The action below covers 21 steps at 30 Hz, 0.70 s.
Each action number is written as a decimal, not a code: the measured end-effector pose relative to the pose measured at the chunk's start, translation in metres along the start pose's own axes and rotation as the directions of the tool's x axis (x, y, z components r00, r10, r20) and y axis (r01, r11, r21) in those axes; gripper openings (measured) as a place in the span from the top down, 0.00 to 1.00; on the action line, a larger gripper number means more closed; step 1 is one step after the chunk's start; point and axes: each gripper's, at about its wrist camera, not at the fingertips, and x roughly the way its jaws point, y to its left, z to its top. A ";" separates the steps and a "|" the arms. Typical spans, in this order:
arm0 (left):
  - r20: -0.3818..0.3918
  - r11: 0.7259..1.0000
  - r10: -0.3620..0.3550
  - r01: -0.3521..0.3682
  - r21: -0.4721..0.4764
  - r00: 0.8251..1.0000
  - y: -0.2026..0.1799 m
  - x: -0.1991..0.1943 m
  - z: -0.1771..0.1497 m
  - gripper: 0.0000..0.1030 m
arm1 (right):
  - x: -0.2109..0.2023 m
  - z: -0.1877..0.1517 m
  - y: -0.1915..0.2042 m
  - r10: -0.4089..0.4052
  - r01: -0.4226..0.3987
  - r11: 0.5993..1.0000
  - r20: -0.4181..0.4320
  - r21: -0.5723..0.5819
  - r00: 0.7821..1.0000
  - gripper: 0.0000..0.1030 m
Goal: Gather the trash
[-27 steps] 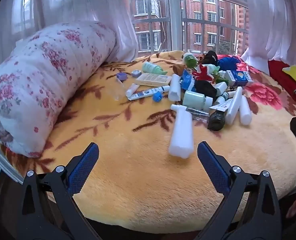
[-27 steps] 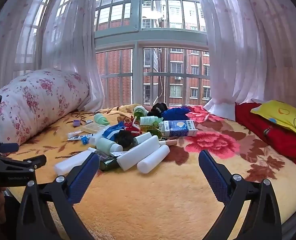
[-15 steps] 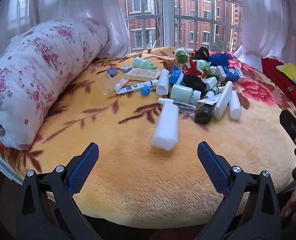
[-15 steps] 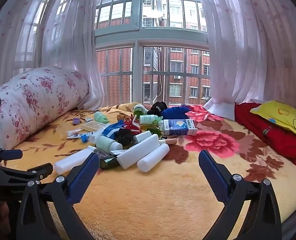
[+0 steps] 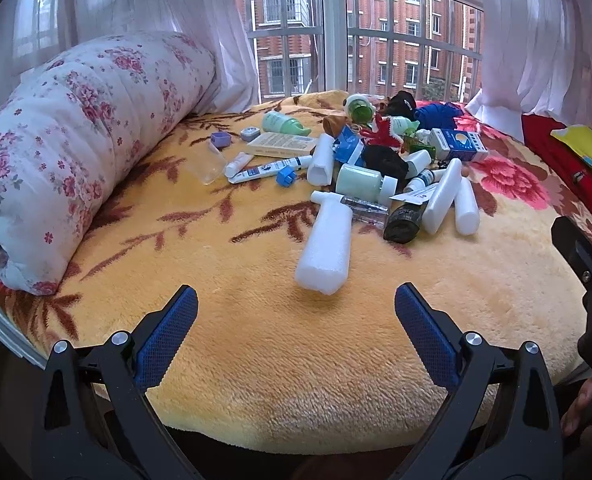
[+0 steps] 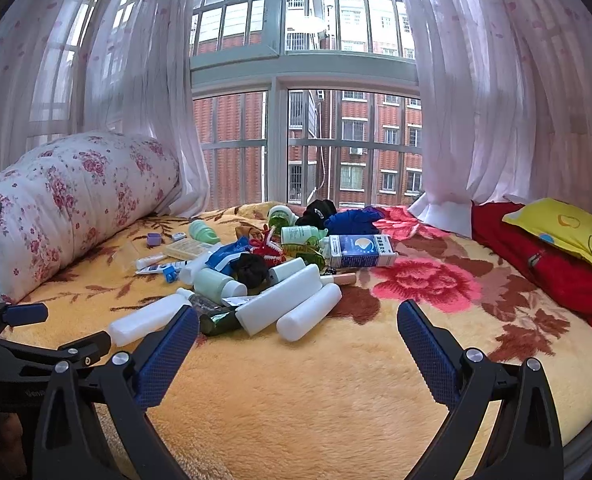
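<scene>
Writing: none I can read on the blue carton (image 6: 357,251).
White foam tube (image 5: 327,249): lies flat on the bed (image 5: 280,344), long axis running away from my left gripper (image 5: 296,322).
Fingers: left apart; right gripper (image 6: 297,334) apart, both empty.

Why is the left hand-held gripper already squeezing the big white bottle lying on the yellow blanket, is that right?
Not quite. The left wrist view shows the left hand-held gripper open, its jaws wide apart and short of the big white bottle. The bottle does lie on the yellow blanket.
</scene>
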 end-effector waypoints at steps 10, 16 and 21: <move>0.005 1.000 -0.003 0.003 -0.002 1.000 -0.001 -0.002 0.001 0.06 | 0.001 0.001 0.007 0.003 -0.004 1.000 -0.009 -0.014 1.000 0.05; 0.001 1.000 -0.007 0.007 -0.001 1.000 -0.002 -0.002 0.001 0.06 | 0.000 0.002 0.006 -0.006 0.005 1.000 -0.010 -0.010 1.000 0.05; 0.001 1.000 -0.005 0.005 0.000 1.000 -0.002 -0.002 0.000 0.06 | 0.001 0.003 0.003 -0.006 0.006 1.000 -0.018 -0.002 1.000 0.05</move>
